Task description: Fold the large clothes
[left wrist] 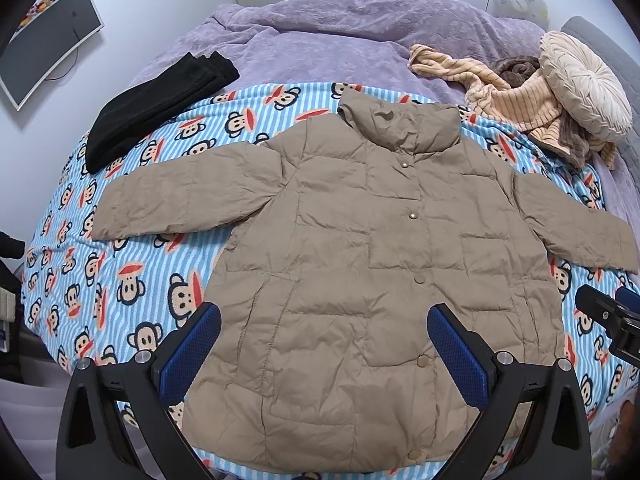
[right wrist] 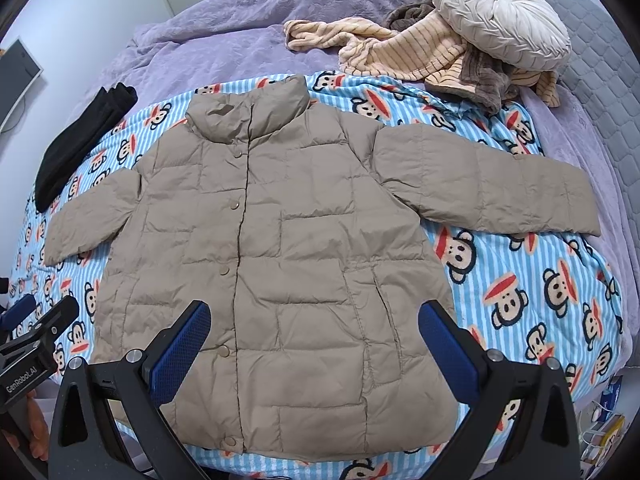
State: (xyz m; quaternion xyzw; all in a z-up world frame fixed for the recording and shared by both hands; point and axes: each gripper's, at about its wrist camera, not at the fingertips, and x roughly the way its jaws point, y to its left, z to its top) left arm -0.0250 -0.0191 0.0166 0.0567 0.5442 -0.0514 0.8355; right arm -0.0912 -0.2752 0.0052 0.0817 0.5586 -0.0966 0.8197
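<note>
1. A tan puffer jacket (left wrist: 360, 264) lies flat, buttoned, sleeves spread, on the monkey-print blanket (left wrist: 132, 280) across the bed's near edge.
2. Left claw (left wrist: 324, 344) hangs over the hem, spread wide, holding nothing.
3. Right claw (right wrist: 316, 344) likewise gapes empty above the hem.
4. Folded black trousers (left wrist: 160, 108) lie toward the bed's far left corner.

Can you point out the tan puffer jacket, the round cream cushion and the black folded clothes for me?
tan puffer jacket (left wrist: 360, 248): left wrist view, middle of its front panel.
round cream cushion (right wrist: 500, 16): right wrist view, near its gathered centre.
black folded clothes (left wrist: 152, 112): left wrist view, middle of the pile.
</note>
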